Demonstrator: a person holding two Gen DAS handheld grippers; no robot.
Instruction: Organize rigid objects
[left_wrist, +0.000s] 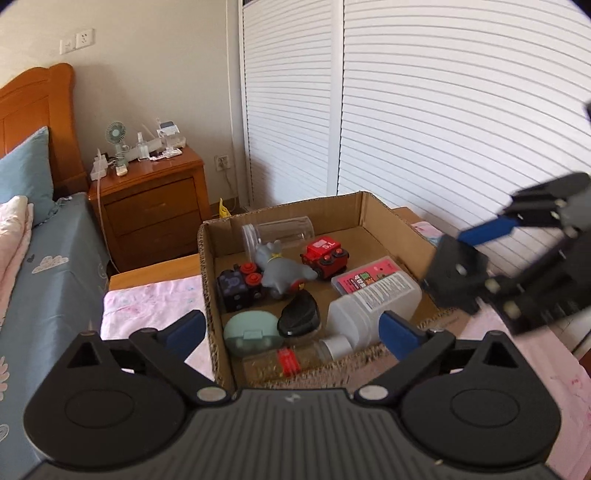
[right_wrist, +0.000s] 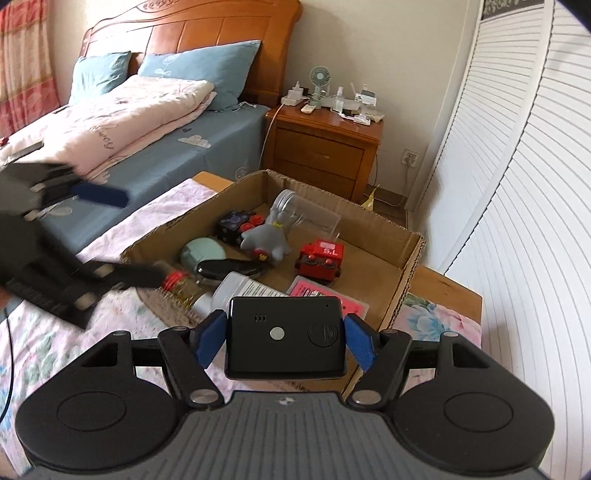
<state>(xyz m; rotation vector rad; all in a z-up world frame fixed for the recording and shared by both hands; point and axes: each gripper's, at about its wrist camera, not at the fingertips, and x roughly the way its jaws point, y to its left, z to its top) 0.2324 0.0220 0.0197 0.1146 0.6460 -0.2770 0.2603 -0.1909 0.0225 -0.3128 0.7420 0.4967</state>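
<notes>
Cardboard box (left_wrist: 388, 218) sits on the pink-clothed table (left_wrist: 147, 299), packed with toys and bottles. Left claw (left_wrist: 291, 332) hangs wide and empty at the box's 6 o'clock edge, above a small red-banded bottle (left_wrist: 295, 360) lying inside. Right claw (right_wrist: 284, 338) grips a black rectangular device (right_wrist: 286, 336) by its short sides, poised over the box's near corner at 6 o'clock.

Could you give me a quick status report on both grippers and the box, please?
Left gripper open, empty, at the cardboard box. Right gripper shut on black device, near the box's edge. Box crowded with toys and bottles.
</notes>
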